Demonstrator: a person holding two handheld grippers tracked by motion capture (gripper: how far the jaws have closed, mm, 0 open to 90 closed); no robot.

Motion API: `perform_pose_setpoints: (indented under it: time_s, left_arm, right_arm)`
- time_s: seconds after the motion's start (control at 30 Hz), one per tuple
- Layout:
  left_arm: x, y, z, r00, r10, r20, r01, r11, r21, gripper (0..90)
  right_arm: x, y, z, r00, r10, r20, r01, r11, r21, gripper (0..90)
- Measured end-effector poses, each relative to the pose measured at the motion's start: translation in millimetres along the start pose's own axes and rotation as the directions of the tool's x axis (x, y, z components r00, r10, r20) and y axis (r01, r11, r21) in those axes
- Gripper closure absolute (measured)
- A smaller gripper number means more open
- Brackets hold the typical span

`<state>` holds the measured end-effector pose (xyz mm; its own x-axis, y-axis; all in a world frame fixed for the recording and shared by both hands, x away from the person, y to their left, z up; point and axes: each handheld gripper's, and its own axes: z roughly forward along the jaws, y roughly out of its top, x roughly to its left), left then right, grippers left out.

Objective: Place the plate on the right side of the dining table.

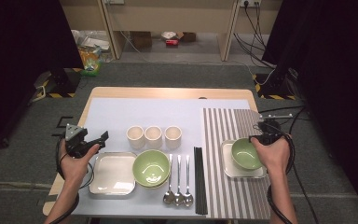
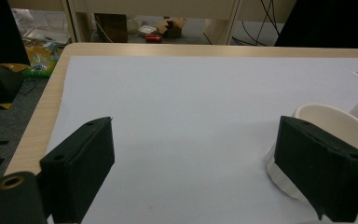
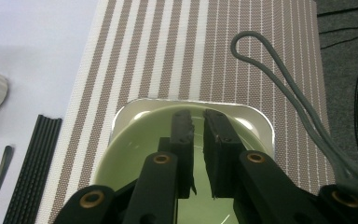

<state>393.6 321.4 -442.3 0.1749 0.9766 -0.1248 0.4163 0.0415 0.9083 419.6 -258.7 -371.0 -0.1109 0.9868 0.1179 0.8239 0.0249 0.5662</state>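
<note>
At lower right of the high view we logged the right hand-held gripper [image 1: 257, 138] pinching the rim of a glossy green ceramic bowl [image 1: 245, 154] on a cream square plate [image 1: 228, 166]; at lower left, the left hand-held gripper [image 1: 101, 139] gaped wide, empty.

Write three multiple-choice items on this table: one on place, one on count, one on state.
1. Where does the right bowl stand?
A. On a plate on the striped mat
B. Inside a cup
C. On the floor

2. How many cups stand in the row?
A. One
B. Three
C. Six

3. How are the left tongs?
A. Shut on a spoon
B. Shut on a cup
C. Open, nothing between them

Answers:
1 A: the high view shows the green bowl on the square plate, which lies on the stripes.
2 B: three pale cups stand side by side behind the spoons.
3 C: the left gripper view shows the jaws wide apart over the bare white mat.
</note>
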Motion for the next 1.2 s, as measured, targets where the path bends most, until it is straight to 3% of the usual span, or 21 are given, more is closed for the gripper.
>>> perform_pose_setpoints:
  time_s: [0.83,1.2]
  left_arm:
    - [0.7,0.2,-1.0,1.0000,0.002,0.000,-0.002,1.0000,-0.001,11.5]
    - [1.4,0.5,-1.5,1.0000,0.001,-0.001,-0.001,1.0000,-0.003,11.5]
  right_arm:
    - [25.8,7.0,5.3,0.9981,-0.052,-0.035,0.052,0.999,-0.001,83.9]
    - [47.7,9.4,13.7,0.9949,-0.081,-0.059,0.082,0.996,0.018,84.0]
